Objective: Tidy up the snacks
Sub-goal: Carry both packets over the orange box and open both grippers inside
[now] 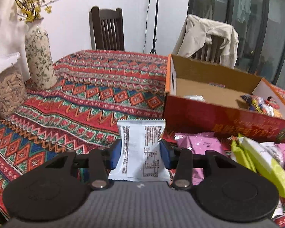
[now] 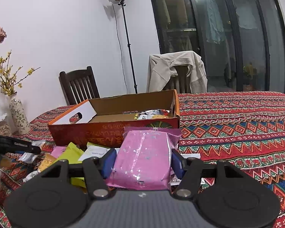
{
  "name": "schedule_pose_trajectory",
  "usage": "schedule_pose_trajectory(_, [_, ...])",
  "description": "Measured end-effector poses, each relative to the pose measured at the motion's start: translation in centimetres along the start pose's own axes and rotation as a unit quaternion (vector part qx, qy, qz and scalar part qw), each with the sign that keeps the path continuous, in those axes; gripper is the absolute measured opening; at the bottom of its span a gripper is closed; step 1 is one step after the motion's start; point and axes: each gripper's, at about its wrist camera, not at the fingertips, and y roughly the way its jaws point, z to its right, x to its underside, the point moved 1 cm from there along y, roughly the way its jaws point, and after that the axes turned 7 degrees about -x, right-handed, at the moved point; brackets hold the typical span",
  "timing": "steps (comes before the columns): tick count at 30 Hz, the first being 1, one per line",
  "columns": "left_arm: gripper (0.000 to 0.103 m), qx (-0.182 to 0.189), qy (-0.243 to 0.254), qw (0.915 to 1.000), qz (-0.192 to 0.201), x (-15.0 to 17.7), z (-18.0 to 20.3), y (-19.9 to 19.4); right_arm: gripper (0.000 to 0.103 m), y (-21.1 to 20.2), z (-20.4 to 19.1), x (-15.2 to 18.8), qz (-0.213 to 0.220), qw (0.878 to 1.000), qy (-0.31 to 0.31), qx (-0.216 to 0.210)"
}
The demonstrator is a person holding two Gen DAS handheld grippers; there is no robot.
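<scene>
Woven red tablecloth (image 2: 237,125) – white wall (image 2: 66,28) behind

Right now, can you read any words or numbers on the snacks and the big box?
White packet in the left gripper: small black print and a table, too small to read.
Red box: gold characters, upside down and blurred, unreadable.
Pink packet in the right gripper: no readable words.

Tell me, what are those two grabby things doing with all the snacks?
A person is sorting snacks into the cardboard box on the table. The left gripper is clamped on a white packet, and the right gripper is clamped on a pink packet. More loose packets lie in front of the box, which already holds a few.
</scene>
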Motion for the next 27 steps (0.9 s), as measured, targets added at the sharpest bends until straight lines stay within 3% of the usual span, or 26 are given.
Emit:
schedule_pose_trajectory(13, [0.044,0.056,0.002,0.9961,0.068,-3.7,1.6,-4.6,0.06,-1.7,-1.1,-4.7,0.034,0.998,-0.046,0.002])
schedule_pose_trajectory(27, [0.044,0.085,-0.029,0.9919,0.089,-8.3,5.6,-2.8,0.06,2.9,-2.4,-10.1,0.06,0.996,-0.066,-0.002])
